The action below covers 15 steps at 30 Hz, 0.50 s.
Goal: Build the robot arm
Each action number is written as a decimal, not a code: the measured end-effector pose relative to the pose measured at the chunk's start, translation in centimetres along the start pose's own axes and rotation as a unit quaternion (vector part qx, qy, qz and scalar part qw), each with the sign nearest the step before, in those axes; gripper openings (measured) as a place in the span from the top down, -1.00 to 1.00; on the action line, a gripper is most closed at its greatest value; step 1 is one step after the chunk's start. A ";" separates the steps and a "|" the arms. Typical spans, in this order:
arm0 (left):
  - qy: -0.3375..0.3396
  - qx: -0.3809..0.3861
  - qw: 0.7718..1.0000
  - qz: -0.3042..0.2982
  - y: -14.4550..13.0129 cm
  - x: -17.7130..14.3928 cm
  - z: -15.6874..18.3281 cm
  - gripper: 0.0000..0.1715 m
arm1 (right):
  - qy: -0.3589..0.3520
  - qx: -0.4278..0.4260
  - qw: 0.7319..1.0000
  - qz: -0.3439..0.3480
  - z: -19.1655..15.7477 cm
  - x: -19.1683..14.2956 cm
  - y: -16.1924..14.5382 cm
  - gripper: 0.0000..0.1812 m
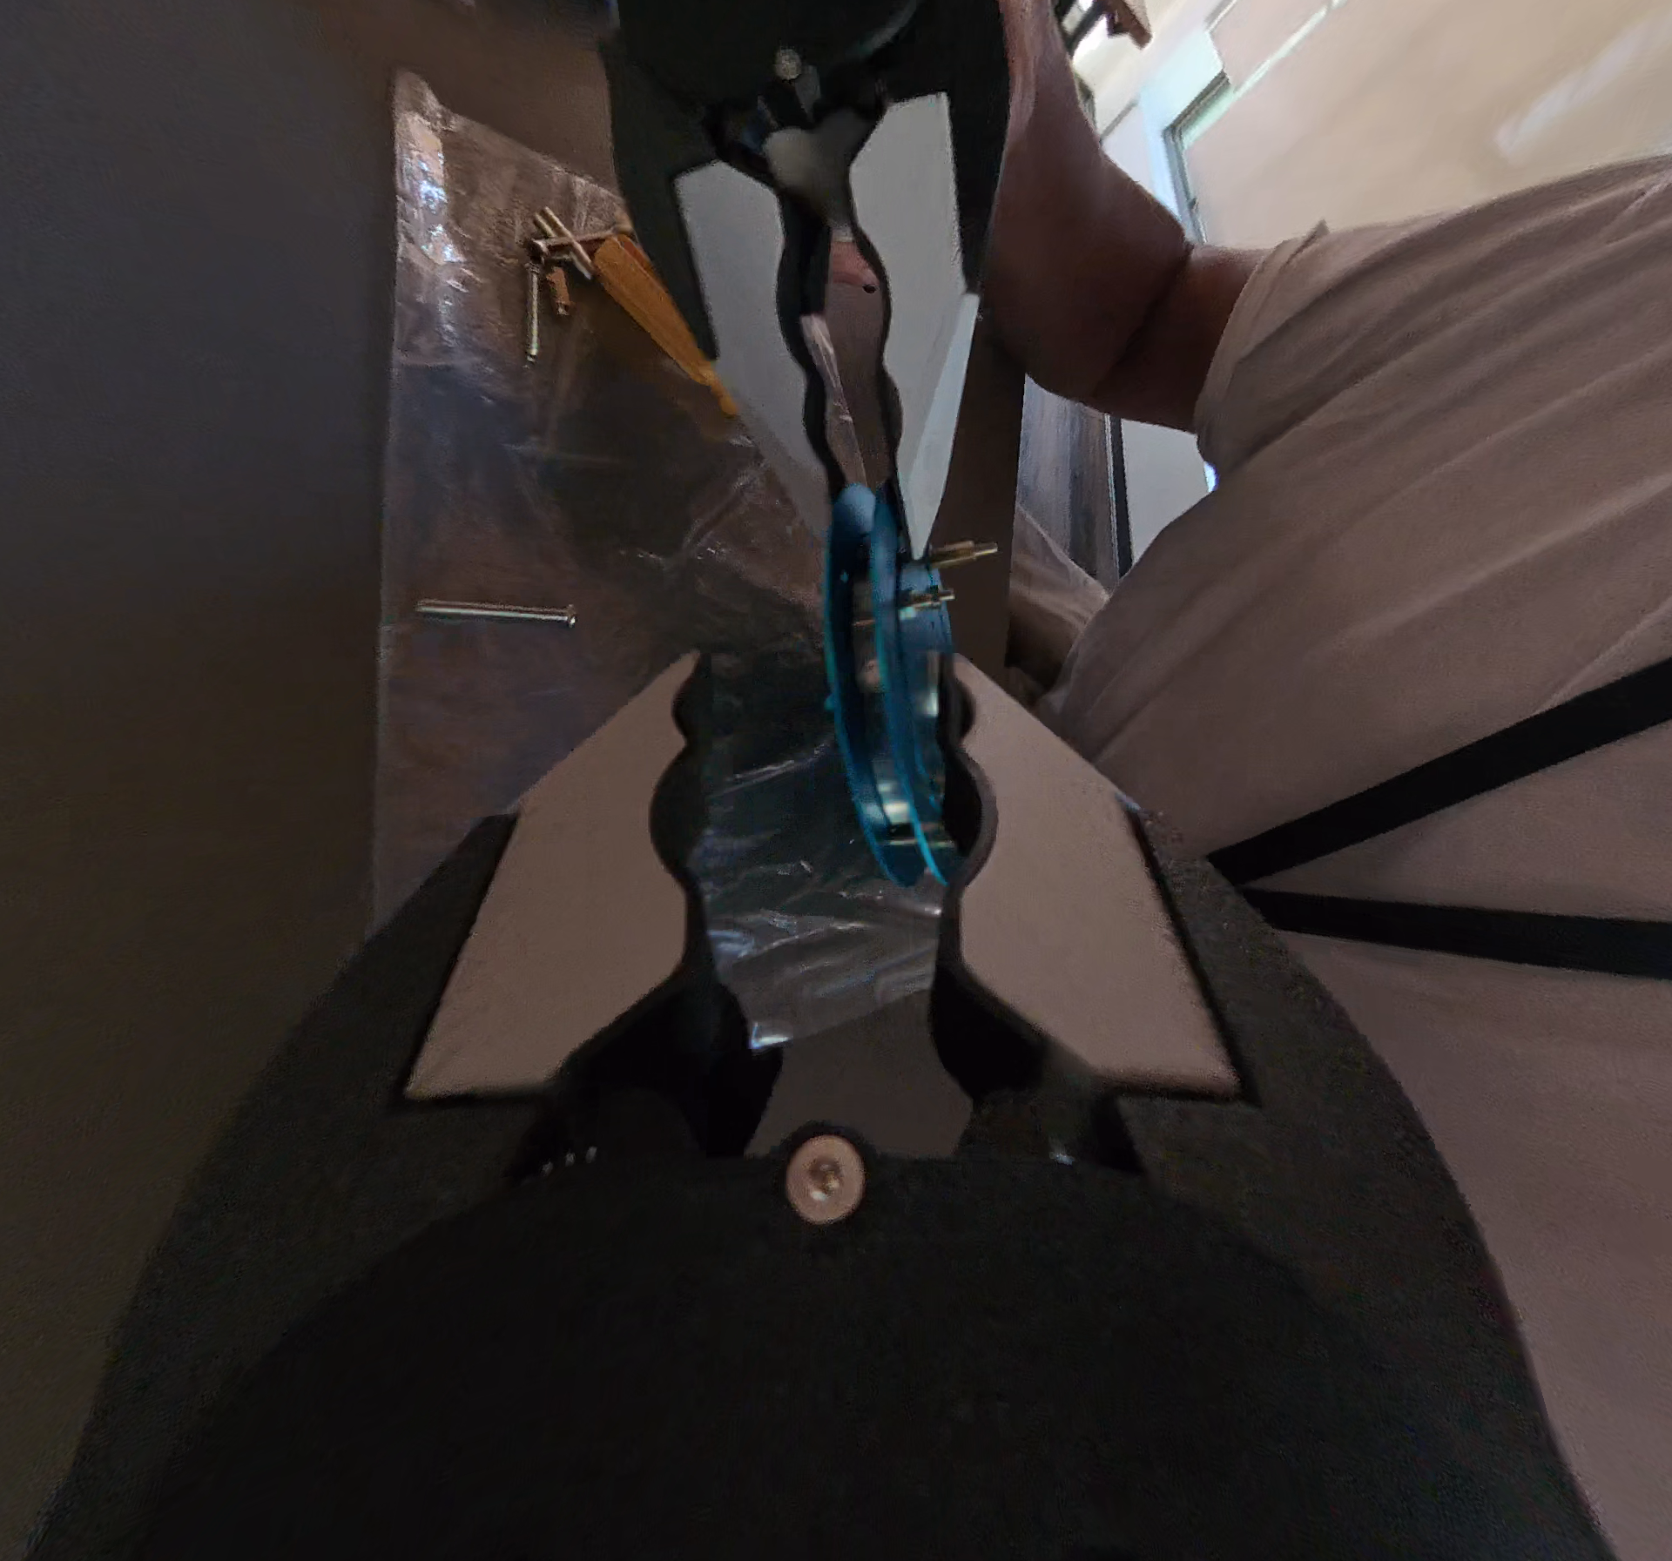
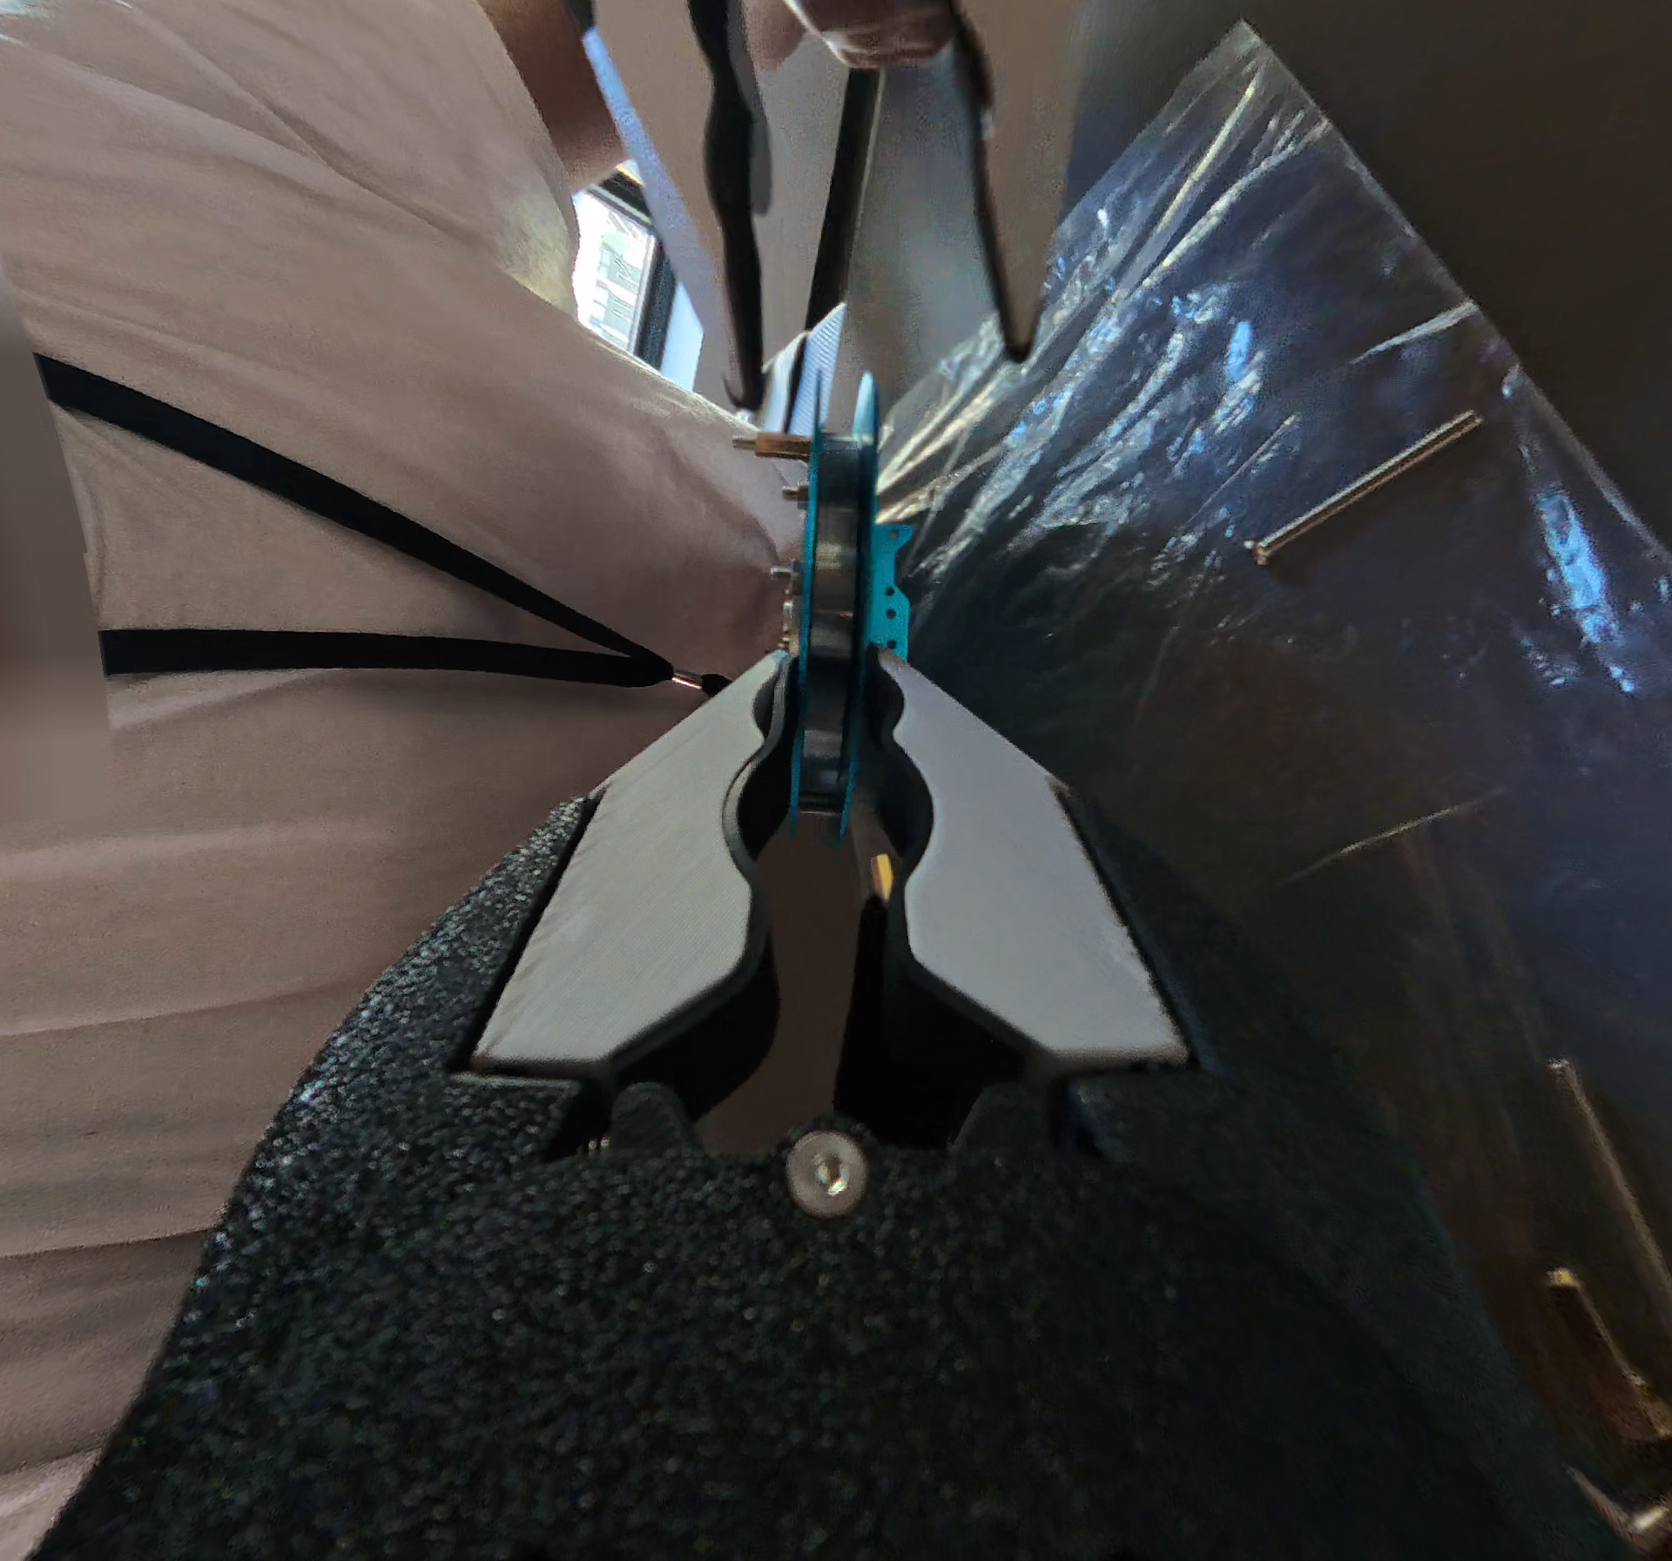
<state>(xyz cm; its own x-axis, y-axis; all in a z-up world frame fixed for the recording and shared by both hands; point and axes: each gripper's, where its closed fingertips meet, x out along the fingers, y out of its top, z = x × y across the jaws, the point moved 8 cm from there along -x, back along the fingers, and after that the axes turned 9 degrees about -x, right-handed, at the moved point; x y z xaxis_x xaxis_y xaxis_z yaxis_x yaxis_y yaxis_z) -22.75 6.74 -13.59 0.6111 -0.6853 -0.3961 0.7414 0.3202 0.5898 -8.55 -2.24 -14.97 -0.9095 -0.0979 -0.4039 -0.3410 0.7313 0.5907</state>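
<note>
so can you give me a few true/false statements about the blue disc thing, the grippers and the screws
1. The right gripper is shut on the blue disc assembly. True.
2. The left gripper is clamped tight on the blue disc assembly. False: its fingers stand apart, and the assembly sits beside the right-hand finger.
3. The blue disc assembly lies flat on the plastic sheet. False: it is held up on edge.
4. A long metal screw lies alone on the plastic sheet. True.
5. Brass posts stick out of the blue disc assembly. True.
6. The person wears a dark jacket. False: a light shirt with a black strap over it.
</note>
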 end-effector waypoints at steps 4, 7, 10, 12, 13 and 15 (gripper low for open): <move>-0.034 -0.012 0.999 -0.034 -1.1 0.8 0.5 0.46 | -0.001 0.011 1.000 0.001 -0.4 0.2 0.0 0.87; -0.031 0.004 0.997 -0.066 -1.4 2.1 1.1 0.57 | 0.004 0.016 1.000 -0.006 -0.6 0.7 0.1 0.87; -0.034 0.008 0.996 -0.079 -1.4 2.9 1.6 0.78 | 0.000 0.015 1.000 -0.010 -1.0 0.9 0.3 0.87; -0.044 -0.002 0.996 -0.083 -1.5 3.0 2.2 0.82 | -0.004 0.009 1.000 -0.012 -1.6 0.9 0.5 0.88; -0.043 0.000 0.996 -0.078 -1.5 2.9 2.5 0.84 | -0.006 0.004 1.000 -0.010 -1.9 0.8 0.7 0.87; -0.029 0.000 0.998 -0.062 -1.1 2.5 3.2 0.85 | -0.027 -0.016 0.999 -0.008 -2.8 0.4 1.3 0.86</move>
<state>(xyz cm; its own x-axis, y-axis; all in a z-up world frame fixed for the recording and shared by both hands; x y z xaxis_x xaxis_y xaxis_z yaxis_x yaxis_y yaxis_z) -22.94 2.61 -13.02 0.4971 -0.7571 -0.4240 0.8107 0.2310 0.5380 -10.01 -3.19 -12.46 -0.8902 -0.0727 -0.4498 -0.3638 0.7078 0.6056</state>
